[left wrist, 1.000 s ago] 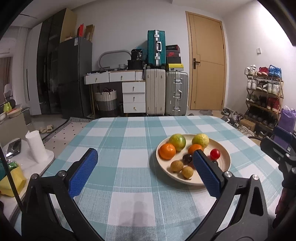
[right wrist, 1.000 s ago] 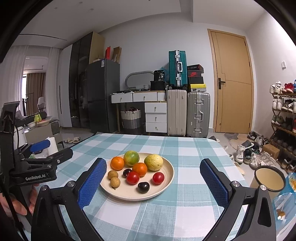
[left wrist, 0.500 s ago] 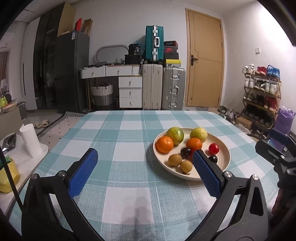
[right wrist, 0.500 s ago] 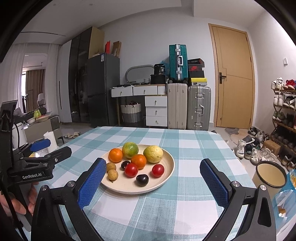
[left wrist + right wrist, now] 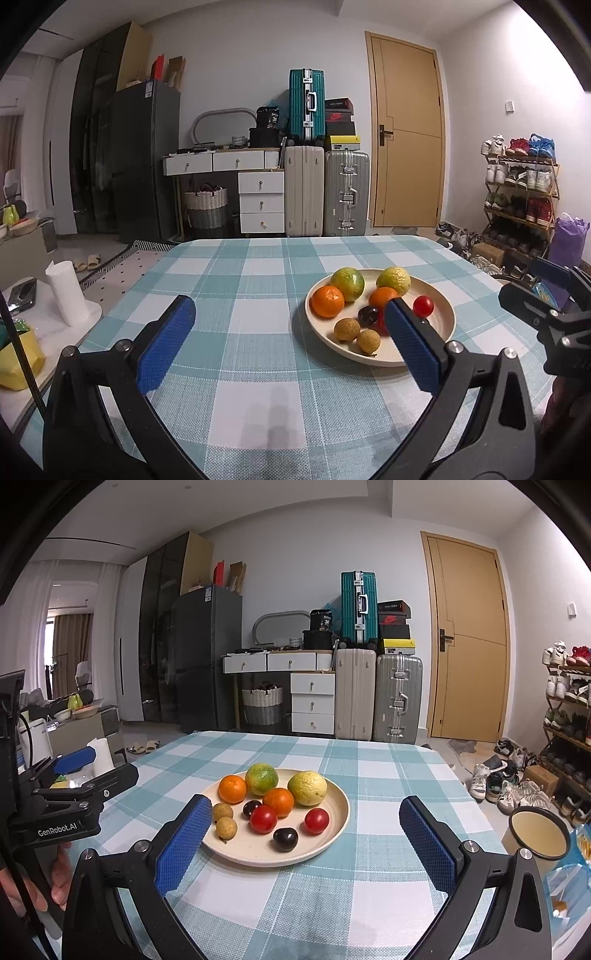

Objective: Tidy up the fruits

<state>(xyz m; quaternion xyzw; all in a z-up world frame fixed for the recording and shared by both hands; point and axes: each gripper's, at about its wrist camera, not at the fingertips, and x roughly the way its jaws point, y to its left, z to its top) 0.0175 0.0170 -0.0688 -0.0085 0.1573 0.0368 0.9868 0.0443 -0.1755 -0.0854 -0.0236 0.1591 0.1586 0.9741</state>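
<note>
All the fruit sits together on the cream plate point(image 5: 334, 819) at the centre of the right-wrist frame, resting on the checked tabletop point(image 5: 369, 775): two oranges point(image 5: 232, 789), a green-orange citrus point(image 5: 261, 778) and a yellow-green one point(image 5: 307, 788) along the back, two red tomatoes point(image 5: 263, 819), two dark plums point(image 5: 285, 839) and two small brown longans point(image 5: 226, 827) nearer the lens. The right tool point(image 5: 308, 840) hangs low in its frame with its blue pads spread wide and nothing between them; the left tool point(image 5: 290, 341), at the bottom of its own frame, is likewise wide open and empty, its right pad overlapping the plate's near edge. This arrangement would suit fruit already gathered onto the plate as well as fruit waiting to be sorted out of it, so the pictures do not settle the stage. Any handling here, I judge, calls for taking one piece at a time, closing gently on the soft tomatoes and plums, and approaching from above so that round neighbours are not nudged and sent rolling off the shallow rim.
</note>
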